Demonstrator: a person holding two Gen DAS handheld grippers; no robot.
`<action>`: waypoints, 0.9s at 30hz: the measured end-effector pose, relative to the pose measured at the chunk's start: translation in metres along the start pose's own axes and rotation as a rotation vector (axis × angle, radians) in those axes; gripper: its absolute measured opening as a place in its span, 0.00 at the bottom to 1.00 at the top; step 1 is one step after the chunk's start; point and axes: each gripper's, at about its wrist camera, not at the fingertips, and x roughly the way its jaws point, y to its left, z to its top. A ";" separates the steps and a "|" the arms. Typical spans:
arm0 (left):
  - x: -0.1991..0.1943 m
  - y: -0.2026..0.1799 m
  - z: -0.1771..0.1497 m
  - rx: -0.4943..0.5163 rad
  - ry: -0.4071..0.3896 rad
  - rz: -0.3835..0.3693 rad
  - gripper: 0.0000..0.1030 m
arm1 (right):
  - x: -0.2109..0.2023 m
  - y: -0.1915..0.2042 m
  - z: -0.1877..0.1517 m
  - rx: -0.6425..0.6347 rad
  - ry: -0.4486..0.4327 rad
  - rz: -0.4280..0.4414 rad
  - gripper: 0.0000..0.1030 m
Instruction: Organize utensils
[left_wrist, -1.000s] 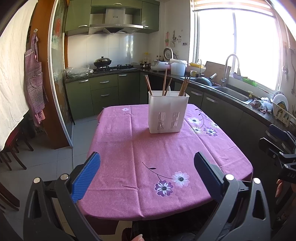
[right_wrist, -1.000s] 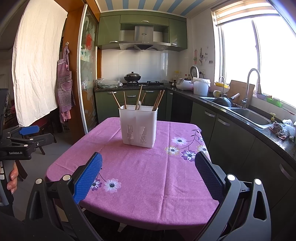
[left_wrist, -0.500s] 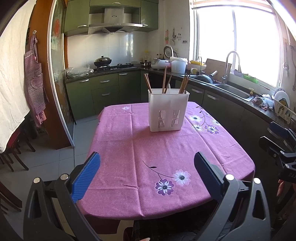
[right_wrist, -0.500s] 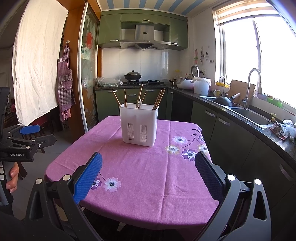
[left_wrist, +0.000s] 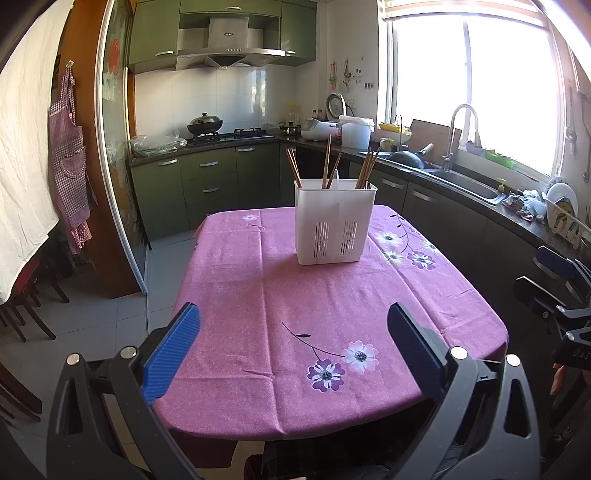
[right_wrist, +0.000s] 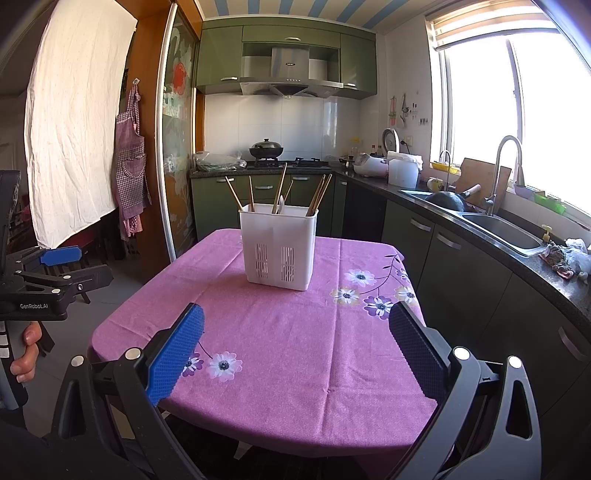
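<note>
On the surface (left_wrist: 258, 295), which is covered by a purple cloth printed with flowers, a white plastic utensil holder (left_wrist: 334, 221) stands upright toward the far half, at 12 o'clock from both cameras. Wooden chopsticks (left_wrist: 327, 160) lean out of its top in three loose groups: left, middle and right. A pale utensil handle (right_wrist: 280, 204) shows beside the middle group; its type cannot be told.

Left gripper (left_wrist: 293, 325): jaws wide apart, holding nothing, positioned over the near edge of the cloth and well apart from the holder. Right gripper (right_wrist: 295, 326): jaws likewise wide apart and unloaded, over the near edge, well apart from the holder.

From the right wrist view, the left gripper appears at 9 o'clock, with a hand (right_wrist: 26, 350) wrapped on its grip. From the left wrist view, the right gripper sits at 3 o'clock, partly cut off by the frame.

Beyond the holder, a stove with a lidded wok (right_wrist: 266, 147) is at 12 o'clock. A sink (left_wrist: 465, 186) with a tall faucet is at 2 o'clock.
</note>
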 end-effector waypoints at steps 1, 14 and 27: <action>0.000 -0.001 0.000 0.002 -0.001 -0.002 0.94 | 0.000 0.000 0.000 0.000 0.001 0.000 0.96; -0.007 -0.003 -0.001 -0.005 -0.057 -0.086 0.94 | 0.004 0.002 -0.001 -0.002 0.009 0.010 0.96; 0.049 0.008 0.004 0.003 0.056 0.023 0.94 | 0.025 -0.011 -0.002 0.017 0.050 0.004 0.96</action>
